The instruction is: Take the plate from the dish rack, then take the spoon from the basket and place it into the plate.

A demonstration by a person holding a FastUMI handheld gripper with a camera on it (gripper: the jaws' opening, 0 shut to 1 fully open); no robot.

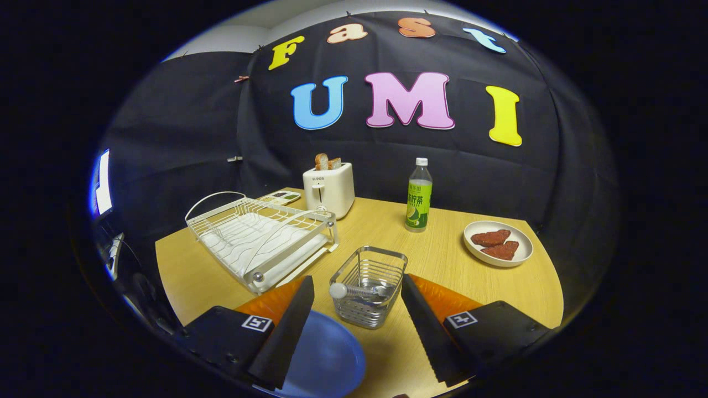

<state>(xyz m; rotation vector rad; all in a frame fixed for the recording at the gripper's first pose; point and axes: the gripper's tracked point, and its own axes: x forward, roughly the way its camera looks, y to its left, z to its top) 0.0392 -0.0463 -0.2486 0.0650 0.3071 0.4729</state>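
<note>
Blue and round, the plate (326, 359) lies flat on the wooden table (453, 276), already out of the dish rack (260, 237); it sits low between the fingers, partly under the left finger (285, 331). Just ahead of it stands a wire basket (369, 286) of bright metal, and the spoon (359, 291) lies inside, its rounded handle end poking toward the basket's left wall (the bowl end is hard to make out through the wires). The basket stands between the two fingertips without touching either. The gripper (358, 290) has its jaws spread wide apart, wider than the basket, and grips nothing. The white rack sits empty beyond the left finger. Farther back stand a white toaster (329, 189) with bread in it and a green bottle (418, 196); a small plate of reddish food (498, 243) lies beyond the right finger.
</note>
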